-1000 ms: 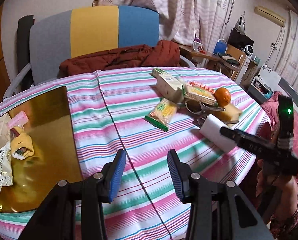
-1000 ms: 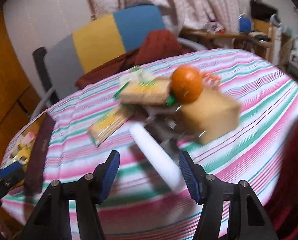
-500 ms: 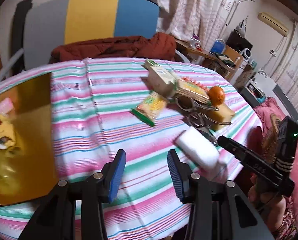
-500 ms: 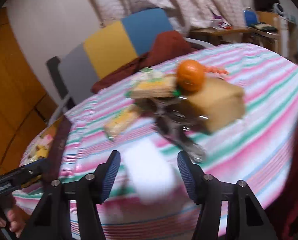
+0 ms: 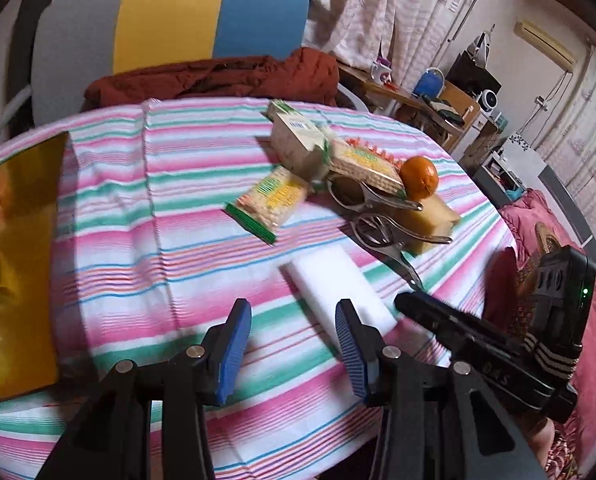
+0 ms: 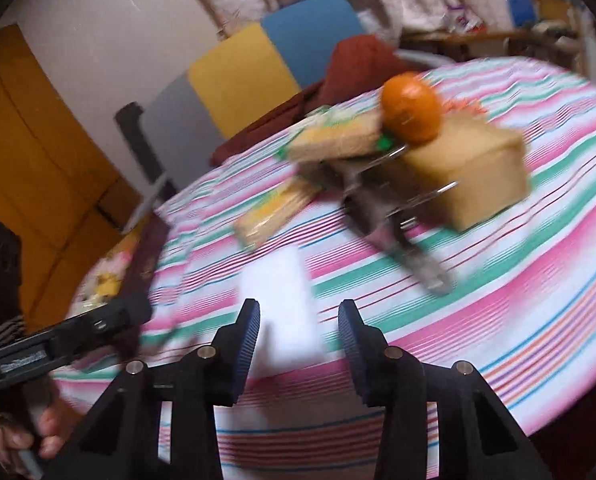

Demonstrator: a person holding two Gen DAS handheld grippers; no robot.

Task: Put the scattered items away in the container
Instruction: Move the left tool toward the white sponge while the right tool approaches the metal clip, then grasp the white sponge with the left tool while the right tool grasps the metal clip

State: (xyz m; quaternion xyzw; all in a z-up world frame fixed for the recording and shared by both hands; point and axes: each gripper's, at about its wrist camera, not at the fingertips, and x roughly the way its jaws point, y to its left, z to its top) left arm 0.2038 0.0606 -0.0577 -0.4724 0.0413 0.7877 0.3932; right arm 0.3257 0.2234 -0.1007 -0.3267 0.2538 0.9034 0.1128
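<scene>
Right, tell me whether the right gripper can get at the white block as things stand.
Probably yes. The white block lies flat on the cloth, apart from the scissors, and already sits between the fingers of the right gripper, whose jaws are closing. Whether the pads touch it yet is unclear.

One orange (image 5: 419, 176); two sponges (image 5: 340, 288).

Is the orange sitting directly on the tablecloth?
No. In the left wrist view the orange rests on top of the tan sponge block, not on the striped cloth.
</scene>
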